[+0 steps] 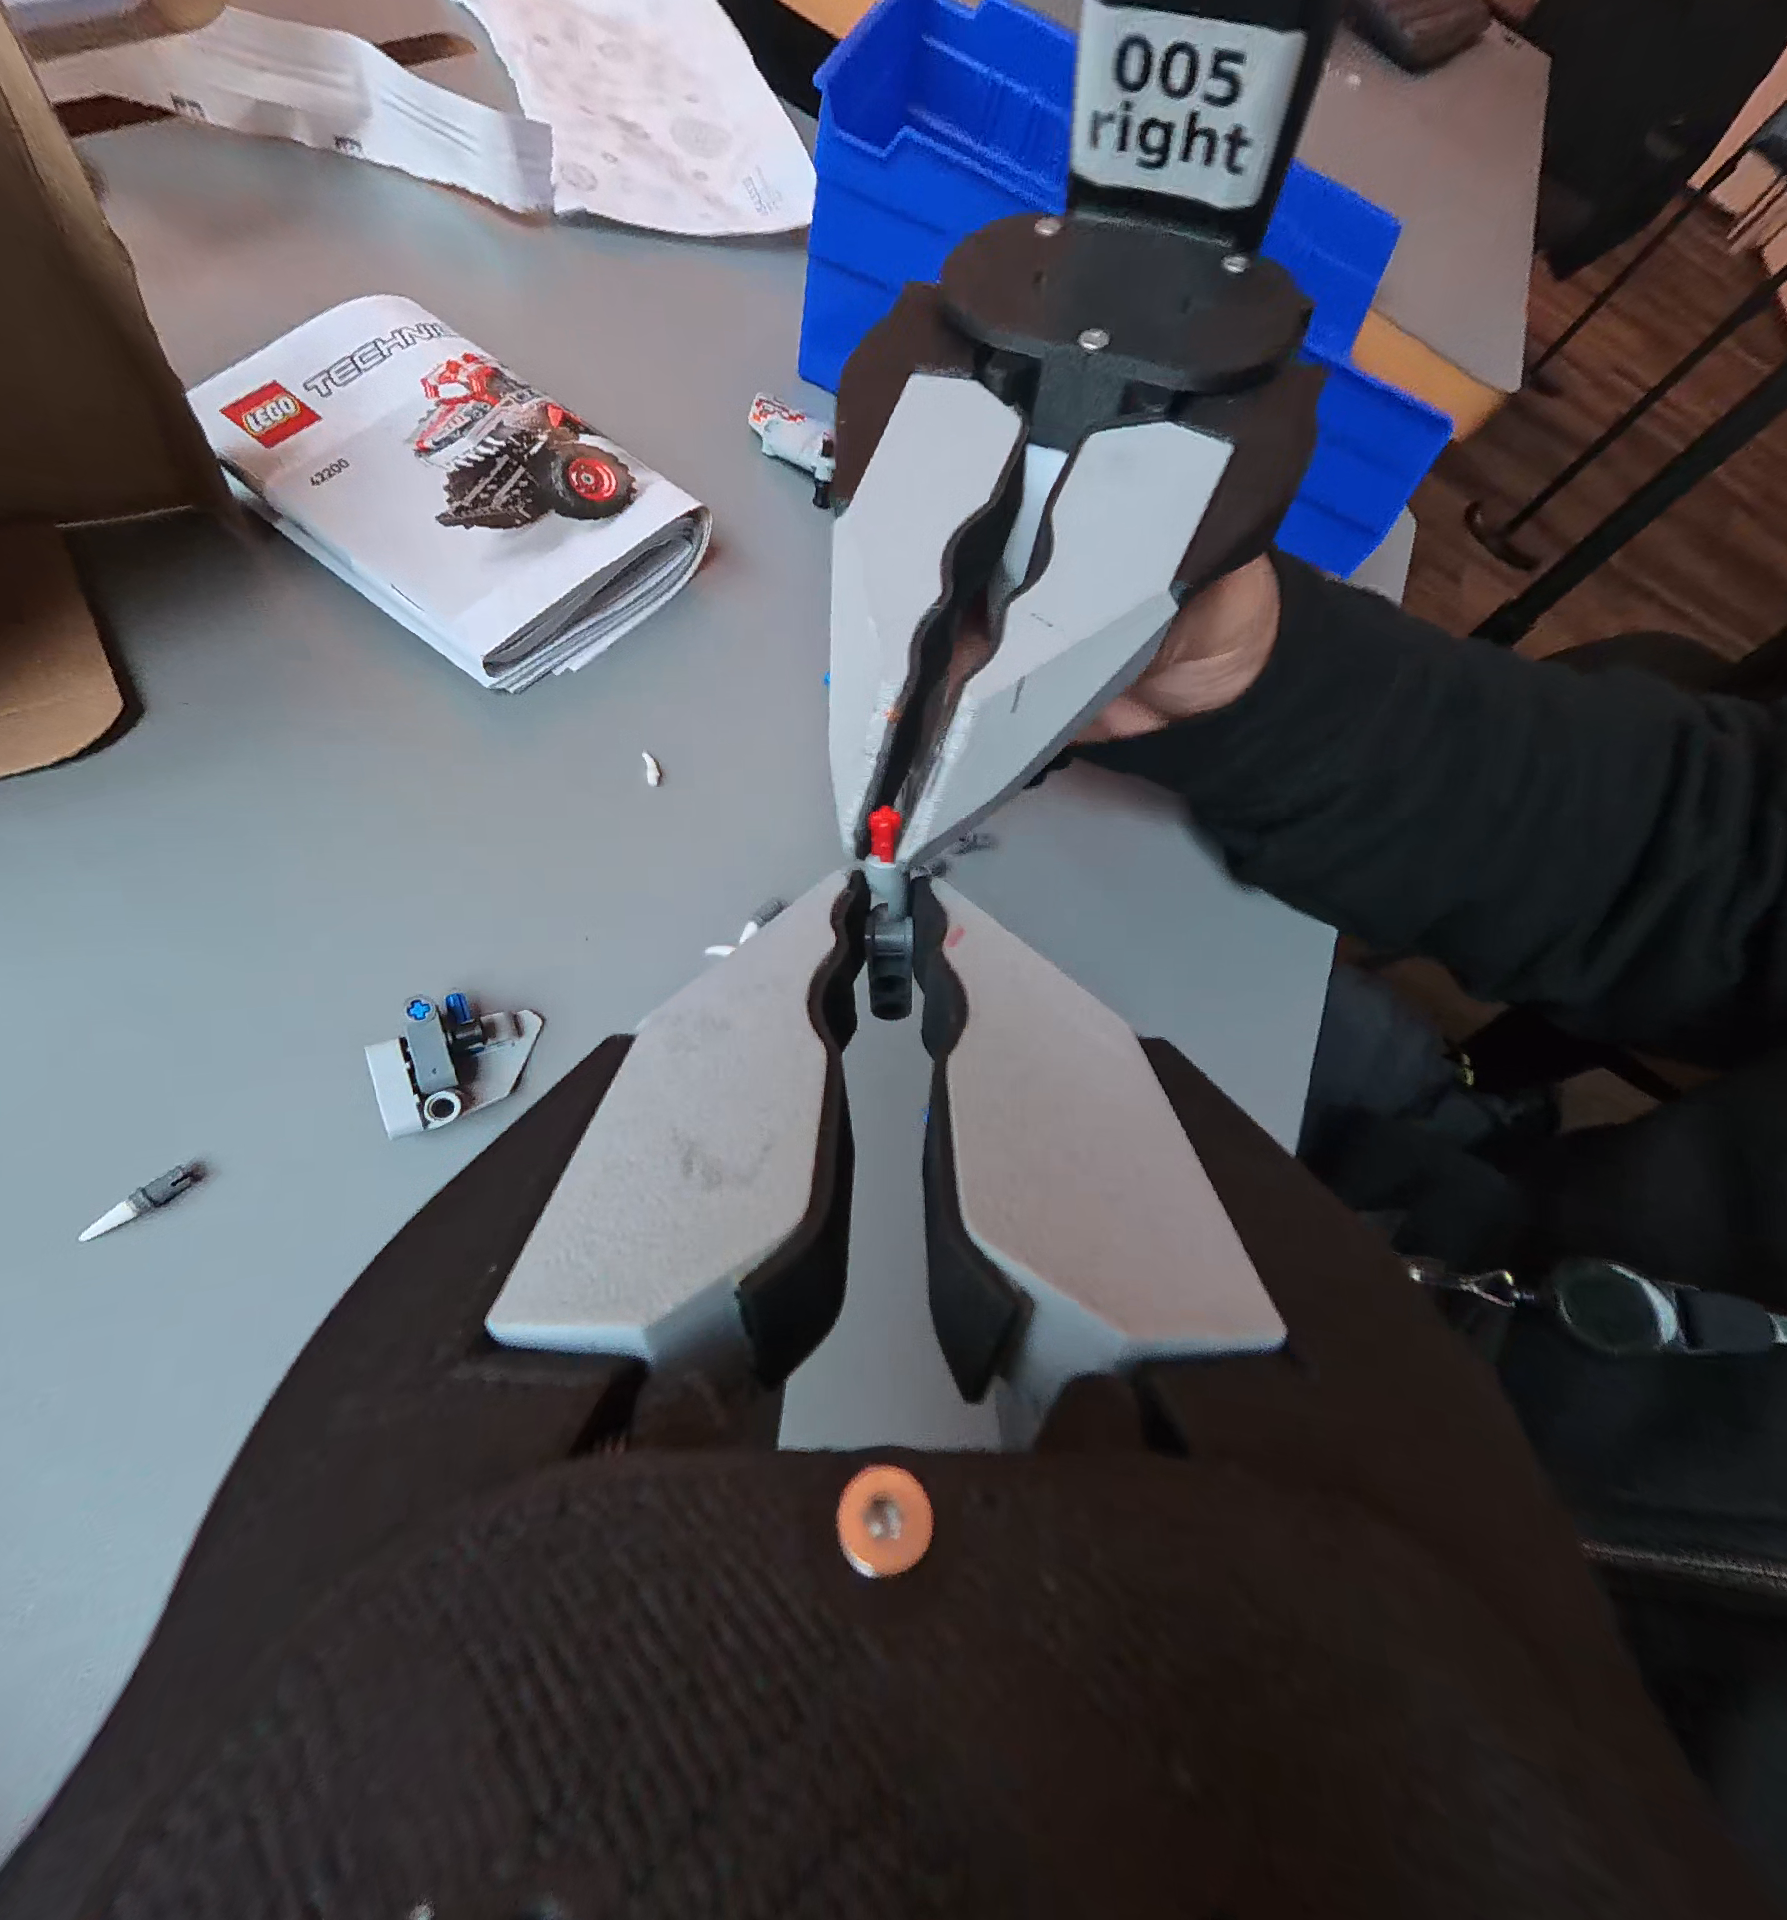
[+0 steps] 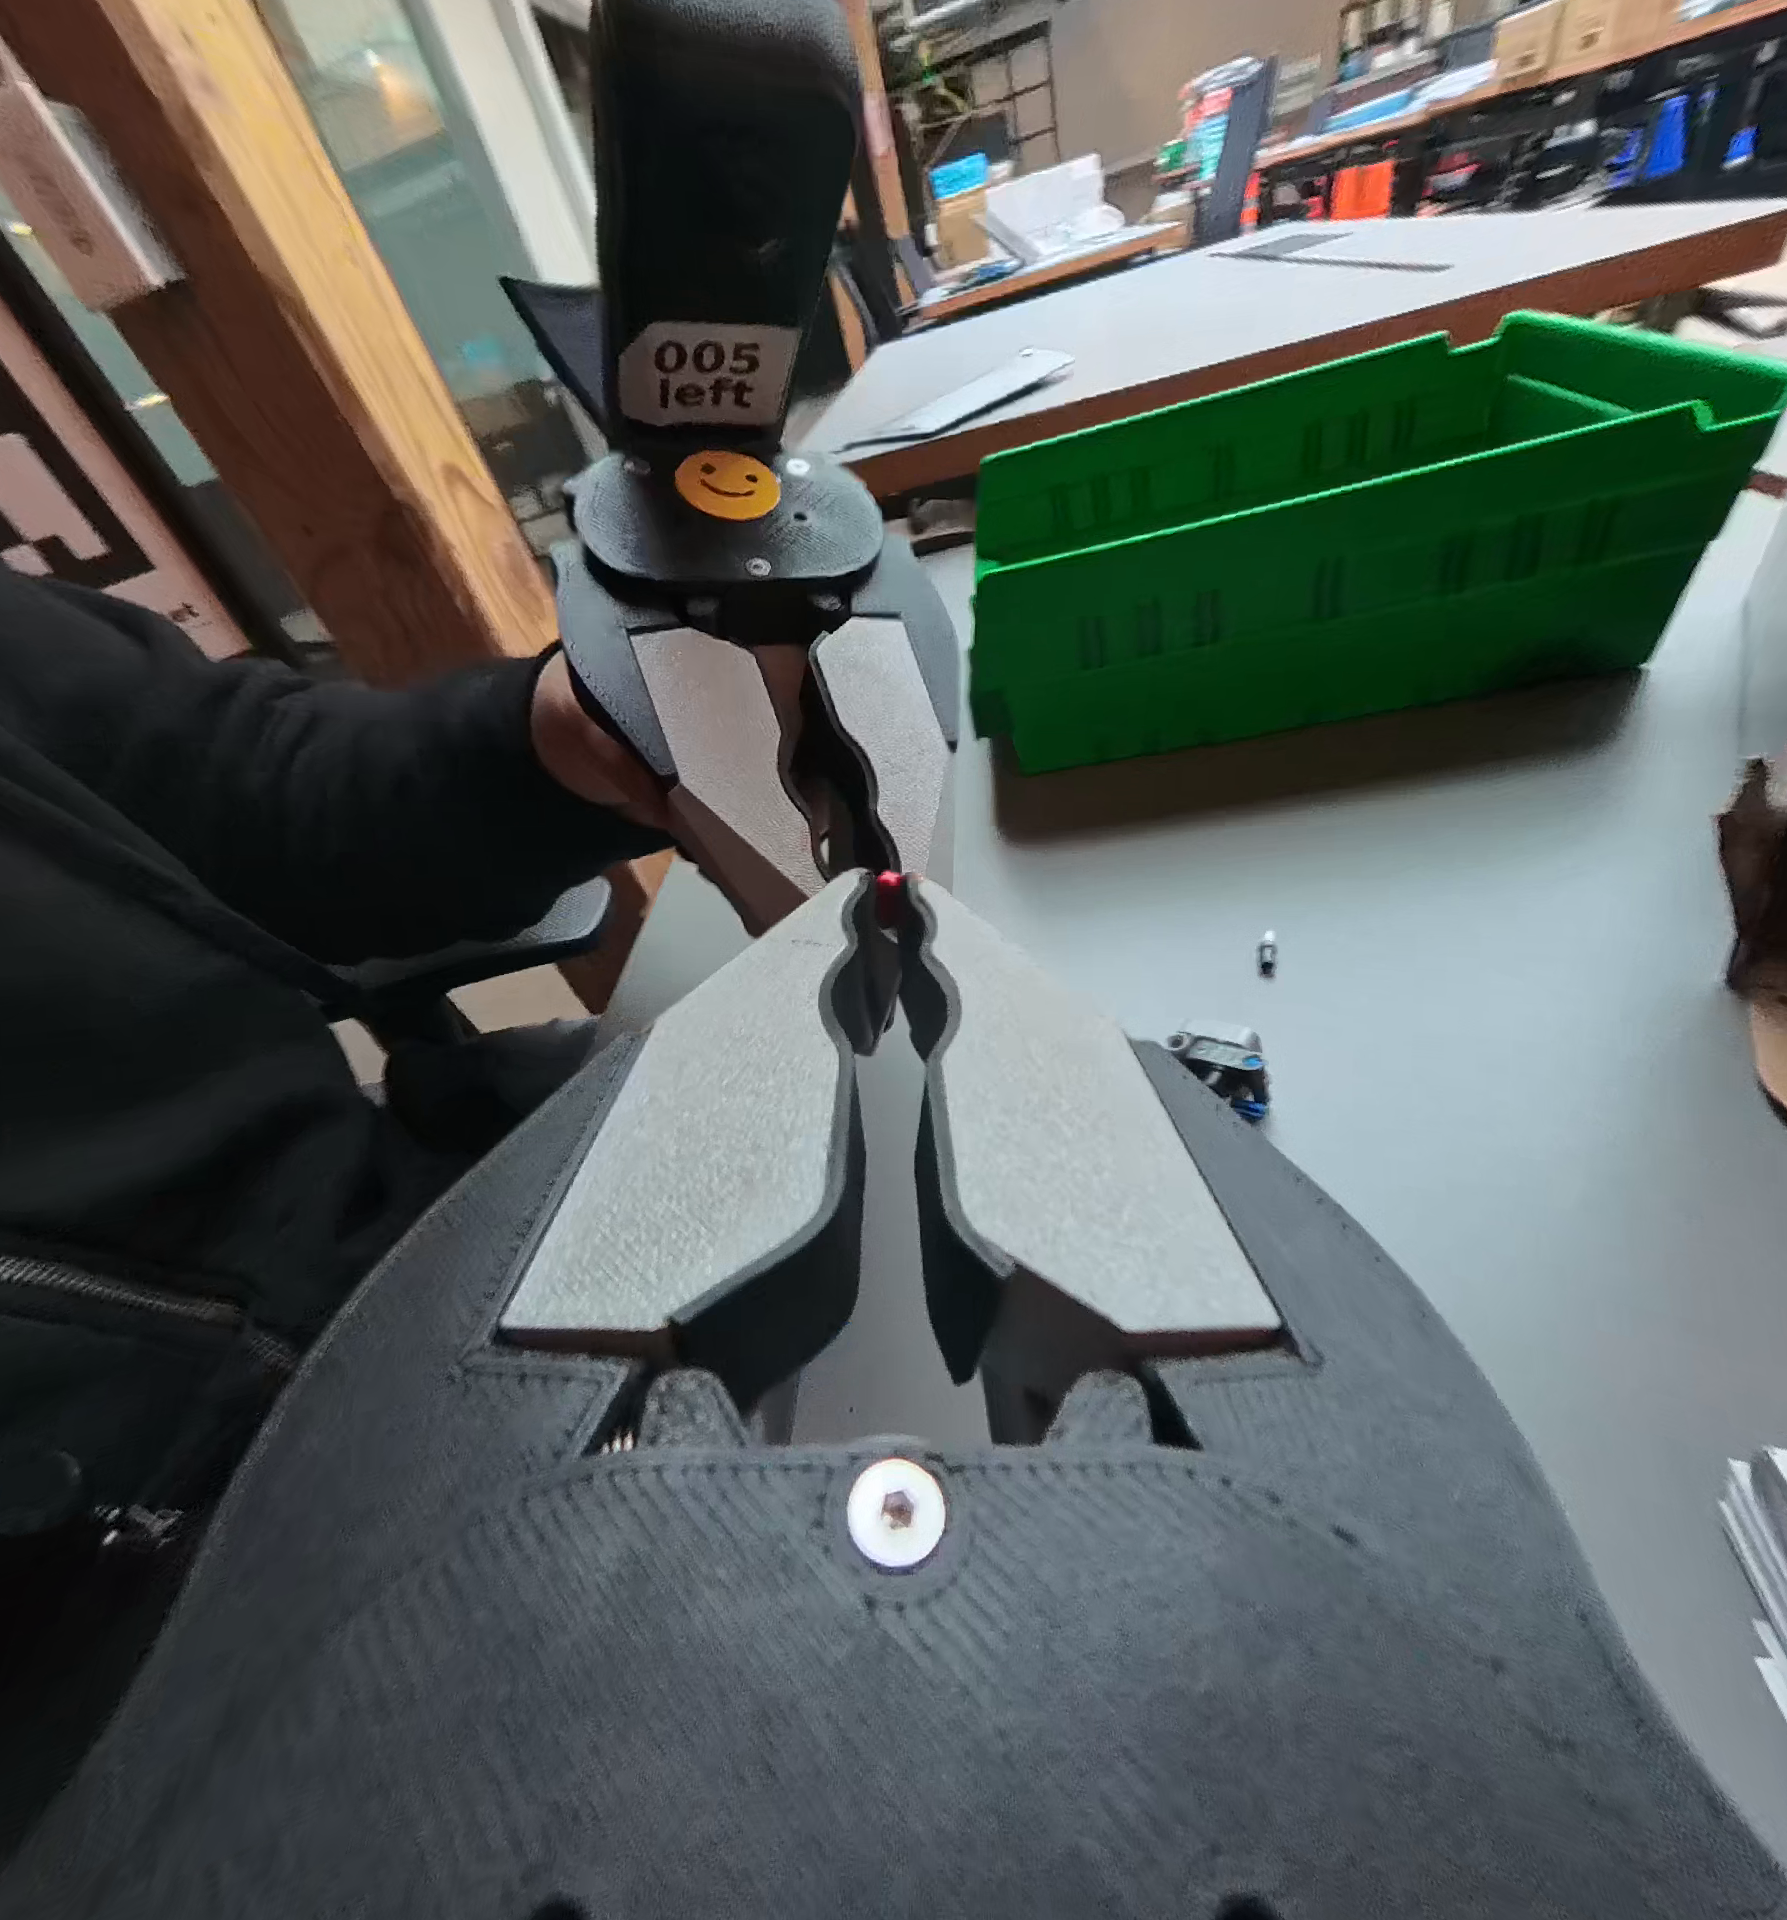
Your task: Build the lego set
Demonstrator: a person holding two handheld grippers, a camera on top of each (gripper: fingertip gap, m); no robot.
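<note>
In the left wrist view my left gripper [image 1: 884,920] is shut on a small black connector [image 1: 890,971] with a light grey part [image 1: 883,876] at its far end. My right gripper [image 1: 884,847] comes in from the opposite side, tip to tip, shut on a short red pin [image 1: 882,830]. The red pin touches the grey part. In the right wrist view my right gripper [image 2: 890,902] pinches the red pin [image 2: 889,886] at its tips, and the left gripper [image 2: 861,868] faces it. Both are held above the grey table [image 1: 369,831].
An instruction booklet [image 1: 453,488], a blue bin [image 1: 930,145], a cardboard box [image 1: 16,343] and torn paper bags [image 1: 598,114] lie beyond. A grey-white subassembly [image 1: 442,1060] and a white tooth piece [image 1: 141,1205] lie to the left. A green bin [image 2: 1336,561] stands in the right wrist view. My two grippers' fingertips are within a few centimetres of each other.
</note>
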